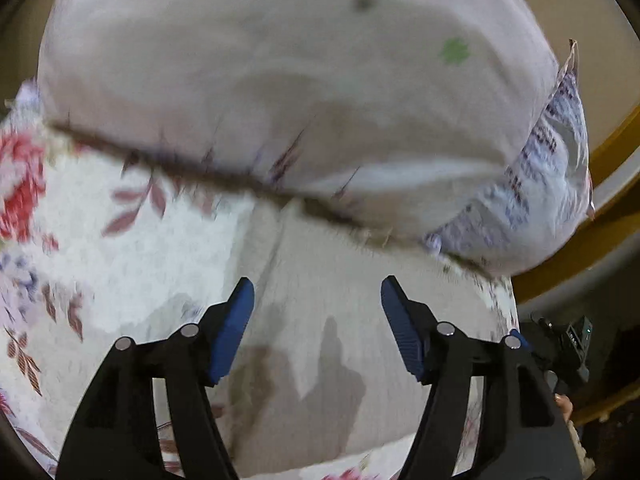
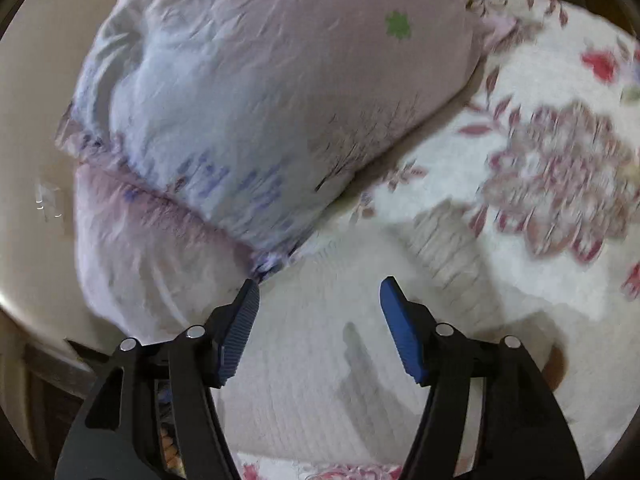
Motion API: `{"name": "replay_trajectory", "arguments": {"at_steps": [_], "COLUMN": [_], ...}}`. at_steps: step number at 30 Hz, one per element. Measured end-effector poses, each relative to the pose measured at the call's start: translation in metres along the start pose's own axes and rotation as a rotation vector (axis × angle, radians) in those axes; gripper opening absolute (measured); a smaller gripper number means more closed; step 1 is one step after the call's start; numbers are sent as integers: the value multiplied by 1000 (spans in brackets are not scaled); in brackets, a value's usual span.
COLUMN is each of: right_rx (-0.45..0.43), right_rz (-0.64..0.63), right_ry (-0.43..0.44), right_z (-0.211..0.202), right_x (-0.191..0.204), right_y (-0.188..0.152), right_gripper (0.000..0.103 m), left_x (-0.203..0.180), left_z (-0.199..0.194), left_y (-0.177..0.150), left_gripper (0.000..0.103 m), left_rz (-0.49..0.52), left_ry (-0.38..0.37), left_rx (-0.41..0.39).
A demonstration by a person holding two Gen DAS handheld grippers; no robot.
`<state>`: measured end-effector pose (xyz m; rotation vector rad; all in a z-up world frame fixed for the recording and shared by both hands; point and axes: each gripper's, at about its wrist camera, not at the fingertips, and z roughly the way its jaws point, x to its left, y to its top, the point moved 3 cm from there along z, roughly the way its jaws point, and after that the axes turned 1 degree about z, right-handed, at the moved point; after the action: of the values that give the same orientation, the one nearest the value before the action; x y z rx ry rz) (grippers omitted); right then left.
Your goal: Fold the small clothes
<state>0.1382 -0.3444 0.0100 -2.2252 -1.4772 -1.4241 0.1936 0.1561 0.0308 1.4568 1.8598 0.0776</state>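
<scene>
A small off-white ribbed garment (image 1: 340, 312) lies flat on a floral bedspread (image 1: 120, 248), right under my left gripper (image 1: 317, 300), which is open and empty above it. In the right wrist view the same white ribbed garment (image 2: 320, 360) lies beneath my right gripper (image 2: 319, 300), also open and empty. The garment's upper edge reaches toward a pillow in both views. Both views are blurred by motion.
A large pale pink pillow (image 1: 280, 60) with a green flower mark lies just beyond the garment; it also shows in the right wrist view (image 2: 260, 100). A yellow-brown bed frame (image 1: 608, 184) is at the right. A cream wall (image 2: 32, 120) is at the left.
</scene>
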Motion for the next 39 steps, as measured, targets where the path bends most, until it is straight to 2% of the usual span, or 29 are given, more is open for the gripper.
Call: {"name": "replay_trajectory", "arguments": {"at_steps": [1,3,5,8,9,10,11,13,16,19,20,22,24,26,27,28,29,30,31,33,35,39], "right_rx": [19,63,84,74,77,81,84,86,46,-15,-33,-57,-71,-54,-39,-11,8,36,73,145,222,303], "right_rz": [-32,-15,23,21,24,26,24,26,7,-22,-25,-18,-2,6,18,45,59,79,90,94,84,45], "right_ry": [-39,-61,-57,-43,-37,-28,-21,-17,-20,-51,-64,-80,-98,-102,-93,-69,-55,-40,-28,-34,-82,-113], "right_z": [3,6,10,10,10,9,3,1,-24,-51,-58,-71,-79,-78,-78,-74,-72,-66,-58,-39,-19,11], "right_x": [-2,-16,-26,-24,-23,-22,-29,-26,-33,-39,-41,-47,-54,-57,-59,-62,-65,-67,-68,-68,-69,-67], "right_y": [-8,-21,-28,-28,-28,-28,-26,-20,-10,2,5,13,25,34,38,43,46,49,51,53,51,43], "right_gripper": [71,71,71,71,72,72,72,72,71,71,71,71,71,71,72,77,84,94,95,95,95,95], "left_x": [10,28,39,38,37,38,39,30,-22,-121,-147,-204,-261,-290,-293,-287,-279,-267,-248,-225,-202,-191], "left_z": [6,16,31,38,41,44,50,46,26,28,36,67,111,138,138,129,122,112,102,96,101,128], "left_y": [-7,-18,-27,-34,-34,-33,-34,-32,-26,-19,-20,-26,-41,-60,-66,-68,-66,-63,-59,-55,-62,-97], "left_gripper": [64,59,53,51,45,18,17,15,13,13,13,15,19,22,22,28,45,54,64,65,70,73], "left_rz": [-7,-52,-118,-129,-144,-175,-236,-274,-236,-132,-114,-94,-88,-112,-137,-131,-104,-65,-16,48,70,65], "left_ry": [0,-21,-85,-109,-119,-133,-166,-181,-305,-498,-537,-614,-692,-743,-782,-786,-751,-670,-546,-372,-227,-161], "left_rx": [34,85,127,109,96,112,127,101,59,76,94,145,254,361,369,333,294,242,182,148,188,300]}}
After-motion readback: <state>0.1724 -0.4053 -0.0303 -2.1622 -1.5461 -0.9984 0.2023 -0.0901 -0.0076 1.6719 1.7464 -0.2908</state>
